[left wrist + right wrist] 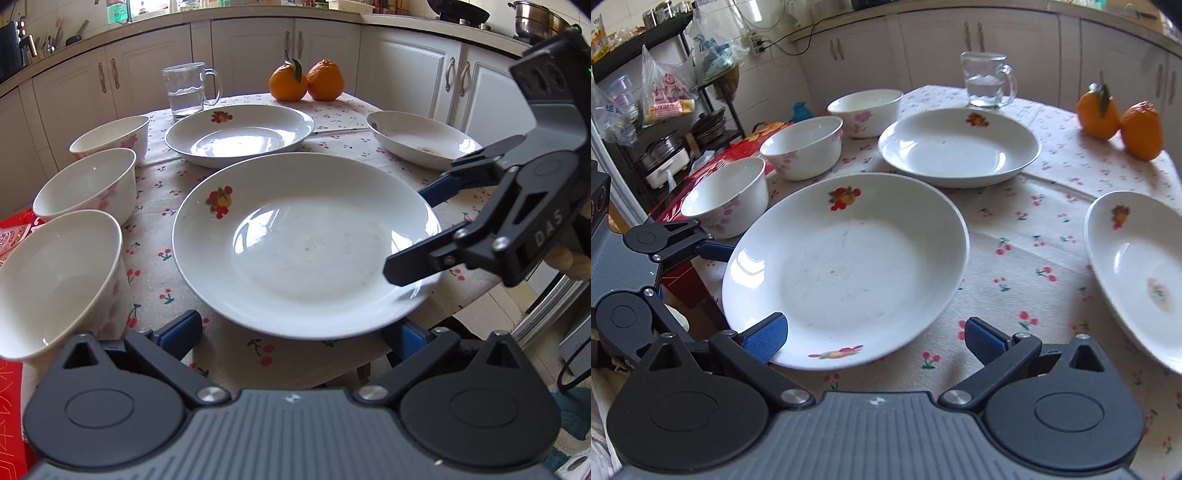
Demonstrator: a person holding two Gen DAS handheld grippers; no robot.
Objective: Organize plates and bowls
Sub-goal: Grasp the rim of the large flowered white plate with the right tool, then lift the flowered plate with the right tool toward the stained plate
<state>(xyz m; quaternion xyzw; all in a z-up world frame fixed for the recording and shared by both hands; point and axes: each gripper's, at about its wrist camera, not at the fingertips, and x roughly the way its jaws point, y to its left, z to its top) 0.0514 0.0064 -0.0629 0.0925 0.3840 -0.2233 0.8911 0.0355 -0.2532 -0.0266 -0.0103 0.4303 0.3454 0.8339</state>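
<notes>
Right plate point(1137, 273) cut off by frame edge.

Both views are bright with soft daylight, and broad white glare patches sit on the near plate point(303, 247) point(846, 266) and the far plate point(240, 134) point(960, 147), while the oranges point(306, 81) point(1119, 118) and the glass mug point(188, 90) point(988, 79) cast only faint shadows on the tablecloth point(229, 350) point(1015, 240). Fisheye distortion bends the cabinets point(258, 55) point(942, 40) into arcs, stretches things near the borders and leaves dark vignetted corners. The right wrist view shows slight softness along the near plate's front rim, and the left wrist view stays mostly crisp.
</notes>
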